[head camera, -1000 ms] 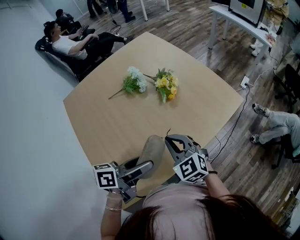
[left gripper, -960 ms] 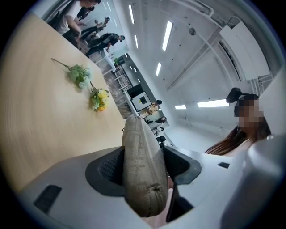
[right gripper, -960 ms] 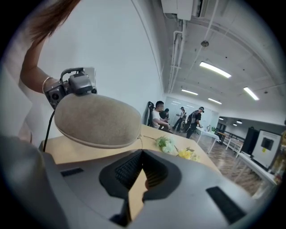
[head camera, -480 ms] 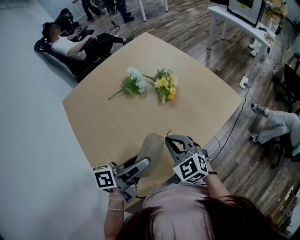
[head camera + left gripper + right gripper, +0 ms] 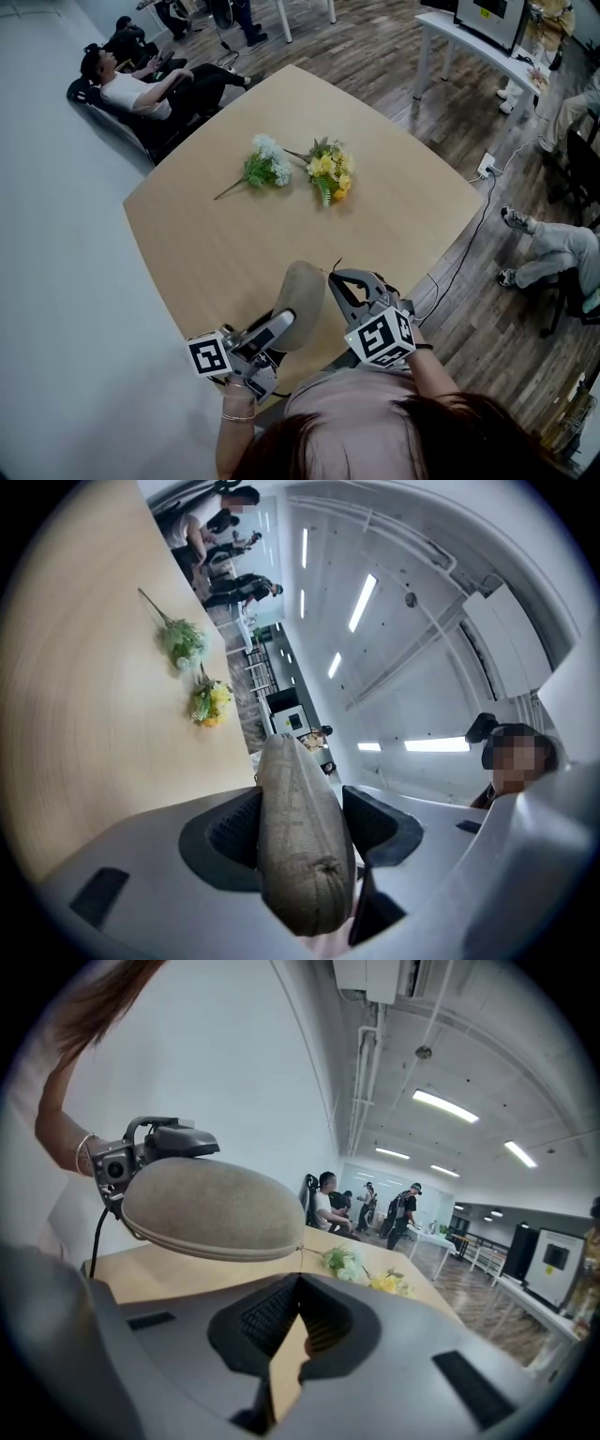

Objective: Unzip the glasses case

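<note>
A beige fabric glasses case (image 5: 298, 300) is held in the air over the near edge of the table (image 5: 234, 244). My left gripper (image 5: 278, 328) is shut on it, with the pads pressing on both sides of the case (image 5: 300, 836). My right gripper (image 5: 334, 279) is at the case's other end, with its jaws shut. In the right gripper view the case (image 5: 206, 1208) hangs just above and to the left of the right gripper (image 5: 300, 1283). The zip seam ends close over the tips. I cannot tell whether the tips pinch a zip pull.
Two bunches of artificial flowers lie mid-table, one white and green (image 5: 267, 161), one yellow (image 5: 330, 171). People sit on the floor beyond the far left corner (image 5: 141, 89). A white table (image 5: 469, 33) stands at the back right. A seated person's legs (image 5: 553, 248) and a cable are at the right.
My left gripper has rolled a little with the case in it, and the case has tipped slightly to the left. The right gripper has not moved.
</note>
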The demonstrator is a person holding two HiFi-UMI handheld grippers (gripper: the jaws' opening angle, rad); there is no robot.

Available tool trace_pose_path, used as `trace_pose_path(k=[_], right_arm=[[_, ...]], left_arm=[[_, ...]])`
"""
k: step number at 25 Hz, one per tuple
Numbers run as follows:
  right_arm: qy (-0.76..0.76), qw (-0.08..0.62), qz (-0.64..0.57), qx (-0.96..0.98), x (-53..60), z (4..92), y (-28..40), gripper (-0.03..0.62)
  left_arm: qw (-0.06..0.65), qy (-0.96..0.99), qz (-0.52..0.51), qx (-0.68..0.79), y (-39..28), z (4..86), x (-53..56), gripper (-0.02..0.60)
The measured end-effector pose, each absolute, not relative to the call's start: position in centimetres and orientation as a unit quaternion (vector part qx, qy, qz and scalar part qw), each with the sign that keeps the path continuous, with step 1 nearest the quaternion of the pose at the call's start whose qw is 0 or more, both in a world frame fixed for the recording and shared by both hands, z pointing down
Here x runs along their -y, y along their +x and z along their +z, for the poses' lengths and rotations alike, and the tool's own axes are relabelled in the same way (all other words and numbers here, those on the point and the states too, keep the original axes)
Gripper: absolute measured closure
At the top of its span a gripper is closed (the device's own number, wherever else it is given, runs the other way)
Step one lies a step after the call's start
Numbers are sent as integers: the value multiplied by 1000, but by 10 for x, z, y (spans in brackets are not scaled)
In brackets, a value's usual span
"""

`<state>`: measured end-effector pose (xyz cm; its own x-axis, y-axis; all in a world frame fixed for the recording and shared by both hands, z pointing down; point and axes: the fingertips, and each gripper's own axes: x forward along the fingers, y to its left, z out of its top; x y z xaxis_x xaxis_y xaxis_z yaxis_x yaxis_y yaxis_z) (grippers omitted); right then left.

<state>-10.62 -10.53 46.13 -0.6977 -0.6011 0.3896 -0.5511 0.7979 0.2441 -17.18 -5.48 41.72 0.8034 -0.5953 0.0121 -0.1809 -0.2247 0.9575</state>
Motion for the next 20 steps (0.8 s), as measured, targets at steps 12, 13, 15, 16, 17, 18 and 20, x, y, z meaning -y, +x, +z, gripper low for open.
trace_pose_path(k=[12,13,15,16,17,18,20], right_arm=[[308,227,-48,923,106,460,-111,579],[307,226,-46,923,105,460,-112,579],[303,224,-43,925,104,460,-114,579],[301,224,-43,926,103,460,-115,579],[299,224,-43,926,102,460,-116,579],[298,224,-42,927,102,460,-117,579],[297,222,-40,928,101,458,-117,579]], left_arm=[[572,740,-239,263,-181,418,65,314],[572,737,-245,264,-183,418,66,314],[571,734,-255,266,-185,416,69,314],[569,734,-258,267,-186,416,71,314],[568,733,-261,268,-187,416,72,314],[567,732,-263,269,-187,416,73,314],[567,731,-267,270,-188,414,74,314]])
